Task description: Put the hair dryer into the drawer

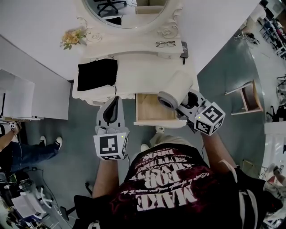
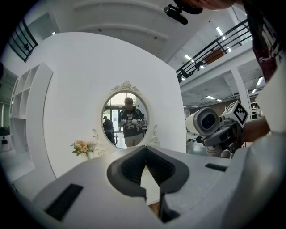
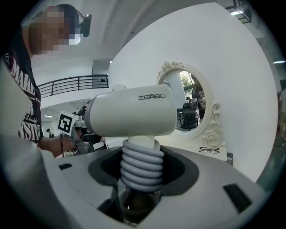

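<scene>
A white hair dryer (image 1: 175,89) with a ribbed grey handle (image 3: 142,167) hangs above the right side of the open wooden drawer (image 1: 145,109) of the white vanity. My right gripper (image 1: 185,103) is shut on that handle, and the barrel (image 3: 134,114) lies crosswise above the jaws. The dryer's round end (image 2: 203,121) also shows at the right of the left gripper view. My left gripper (image 1: 115,102) is shut with nothing in it, just left of the drawer at the vanity's front edge; its jaws (image 2: 145,167) meet at the tips.
A black cloth (image 1: 97,74) lies on the vanity top at the left. Glasses (image 1: 166,43) and a dark phone (image 1: 184,49) lie at the back right, flowers (image 1: 73,38) beside the oval mirror (image 1: 129,11). A wooden stool (image 1: 248,98) stands right; a person (image 1: 22,150) at left.
</scene>
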